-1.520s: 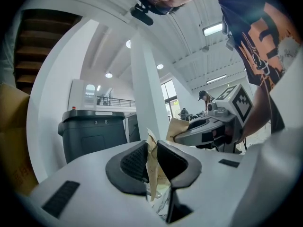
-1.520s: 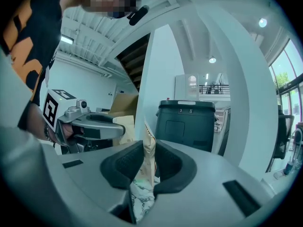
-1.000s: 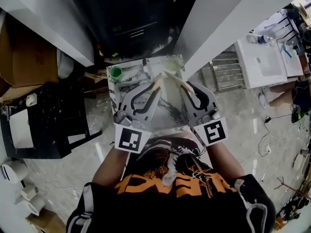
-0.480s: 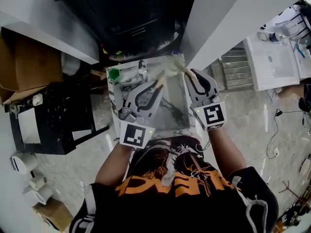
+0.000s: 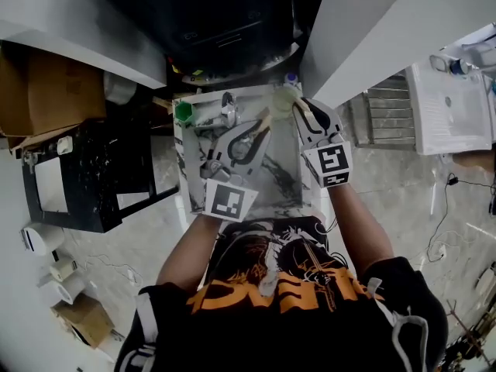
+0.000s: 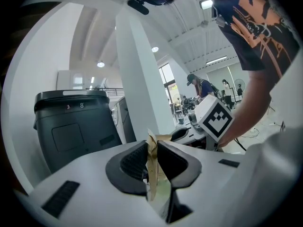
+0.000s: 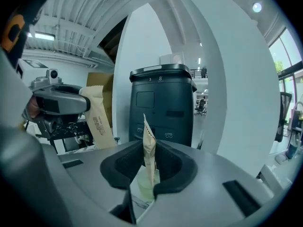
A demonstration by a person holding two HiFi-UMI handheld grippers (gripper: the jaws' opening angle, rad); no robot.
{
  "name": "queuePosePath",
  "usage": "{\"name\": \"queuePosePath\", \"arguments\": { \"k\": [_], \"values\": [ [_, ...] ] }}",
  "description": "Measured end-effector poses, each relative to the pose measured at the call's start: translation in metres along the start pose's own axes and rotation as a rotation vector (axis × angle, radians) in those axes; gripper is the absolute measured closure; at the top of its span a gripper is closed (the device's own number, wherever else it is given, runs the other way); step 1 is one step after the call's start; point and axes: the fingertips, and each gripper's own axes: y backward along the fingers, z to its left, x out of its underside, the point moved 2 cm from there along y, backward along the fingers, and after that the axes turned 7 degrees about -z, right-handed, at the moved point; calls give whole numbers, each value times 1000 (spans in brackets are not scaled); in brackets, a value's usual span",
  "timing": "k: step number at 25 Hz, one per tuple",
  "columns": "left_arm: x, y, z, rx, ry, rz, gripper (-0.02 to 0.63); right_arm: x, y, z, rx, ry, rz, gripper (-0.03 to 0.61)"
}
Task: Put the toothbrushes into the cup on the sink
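Both grippers are moving farther up the sink [image 5: 188, 178] toward the cup [image 5: 282, 98]. The left gripper [image 5: 257, 129] is squeezing a paper-wrapped toothbrush [image 6: 152, 164] that is pointing at the cup. The right gripper [image 5: 304, 111] is squeezing another wrapped toothbrush [image 7: 149, 151] and is hanging right over the cup in the sink's back corner.

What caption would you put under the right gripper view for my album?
Right gripper pinching a tan paper packet, pale green cup beyond.
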Motion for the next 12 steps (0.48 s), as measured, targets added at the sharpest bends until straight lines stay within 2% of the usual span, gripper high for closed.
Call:
{"name": "queuePosePath", "arguments": {
  "k": [6,12],
  "values": [
    [3,-5,-9,6,-2,23,532,36,-11,-2,-13,-18,59,492],
    [4,-2,-6,2,-18,36,531,55,-19,5,-53,-18,83,485]
  ]
}}
